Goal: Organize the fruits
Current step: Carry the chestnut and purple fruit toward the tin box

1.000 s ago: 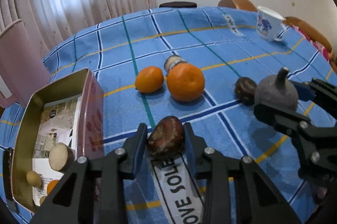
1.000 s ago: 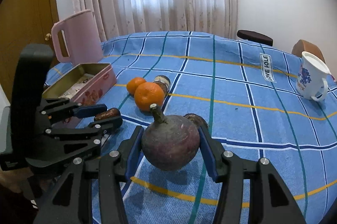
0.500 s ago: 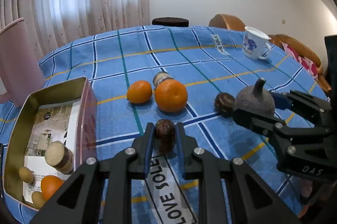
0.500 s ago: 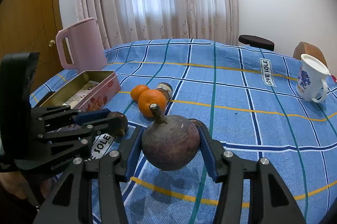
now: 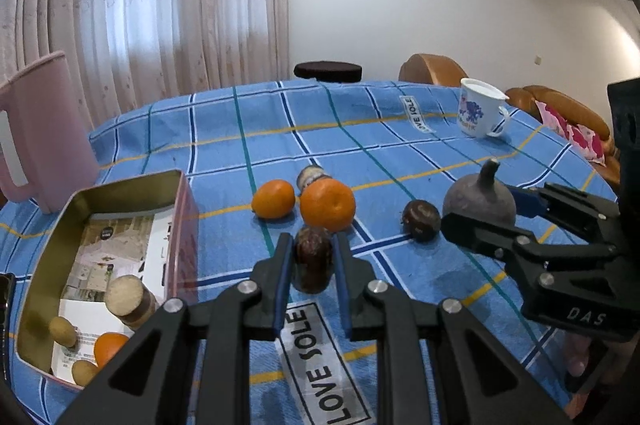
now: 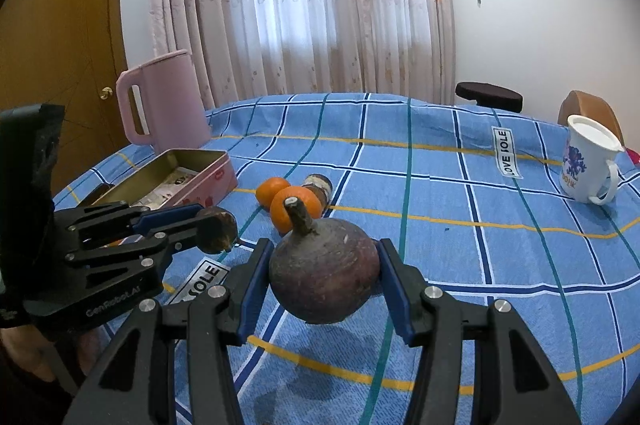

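Observation:
My left gripper (image 5: 313, 259) is shut on a small dark brown chestnut-like fruit (image 5: 312, 259) and holds it above the blue checked cloth. My right gripper (image 6: 324, 281) is shut on a large round purple-brown fruit (image 6: 324, 275) with a stem, also lifted. Each gripper shows in the other's view: right gripper (image 5: 484, 213), left gripper (image 6: 214, 225). Two oranges (image 5: 327, 204) (image 5: 274, 198), a small brown cut piece (image 5: 310, 175) and a dark round fruit (image 5: 421, 219) lie on the cloth. An open pink tin (image 5: 44, 253) at the left holds several small fruits.
A pink jug (image 6: 162, 97) stands behind the tin at the left. A white mug (image 6: 588, 163) with a blue print stands at the far right. Chairs and a dark stool (image 5: 328, 69) ring the round table. Curtains hang behind.
Both grippers have risen with their fruits, and the table now looks lower and farther. The left gripper's fruit has turned end-on between the fingers.

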The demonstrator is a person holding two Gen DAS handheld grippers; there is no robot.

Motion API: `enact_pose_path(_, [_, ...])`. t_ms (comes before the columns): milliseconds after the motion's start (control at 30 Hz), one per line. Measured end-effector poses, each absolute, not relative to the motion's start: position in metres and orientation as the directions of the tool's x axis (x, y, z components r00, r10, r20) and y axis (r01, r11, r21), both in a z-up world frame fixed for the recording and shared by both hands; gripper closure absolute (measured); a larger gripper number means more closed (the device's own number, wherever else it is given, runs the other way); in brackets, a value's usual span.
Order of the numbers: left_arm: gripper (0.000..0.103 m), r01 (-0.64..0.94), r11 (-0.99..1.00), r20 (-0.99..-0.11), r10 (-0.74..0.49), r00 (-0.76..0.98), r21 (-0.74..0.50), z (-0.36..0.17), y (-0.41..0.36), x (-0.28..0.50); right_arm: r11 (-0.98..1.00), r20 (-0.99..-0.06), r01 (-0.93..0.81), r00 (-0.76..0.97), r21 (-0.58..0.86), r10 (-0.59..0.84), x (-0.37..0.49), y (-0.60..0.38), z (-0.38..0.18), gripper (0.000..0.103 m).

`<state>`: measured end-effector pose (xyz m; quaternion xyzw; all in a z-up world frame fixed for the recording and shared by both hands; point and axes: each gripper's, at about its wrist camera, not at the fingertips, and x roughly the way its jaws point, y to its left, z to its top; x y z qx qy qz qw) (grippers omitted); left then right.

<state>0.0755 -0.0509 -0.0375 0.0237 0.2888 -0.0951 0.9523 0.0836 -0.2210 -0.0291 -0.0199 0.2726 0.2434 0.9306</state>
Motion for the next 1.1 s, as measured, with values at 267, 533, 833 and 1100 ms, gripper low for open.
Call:
enact_pose_path(267, [0.082, 0.172, 0.985, -0.494, -0.147, 0.857, 0.005, -0.032, -0.049, 0.063, 0.879, -0.483, -0.469, 0.753, 0.082, 0.447, 0.077, -0.222, -0.025, 0.049])
enact_pose_path(533, [0.082, 0.156, 0.988, -0.450, -0.139, 0.882, 0.001, -0.028, -0.047, 0.054, 0.879, -0.451, -0.472, 0.772, 0.067, 0.449, 0.072, -0.224, -0.022, 0.049])
enact_pose_path(833, [0.082, 0.144, 0.989, -0.407, -0.134, 0.904, -0.004, -0.025, -0.044, 0.046, 0.877, -0.419, -0.478, 0.787, 0.048, 0.452, 0.066, -0.224, -0.019, 0.049])
enact_pose_path(1100, [0.082, 0.134, 0.991, -0.365, -0.124, 0.923, 0.002, -0.022, -0.042, 0.037, 0.869, -0.389, -0.494, 0.798, 0.016, 0.461, 0.058, -0.222, -0.017, 0.049])
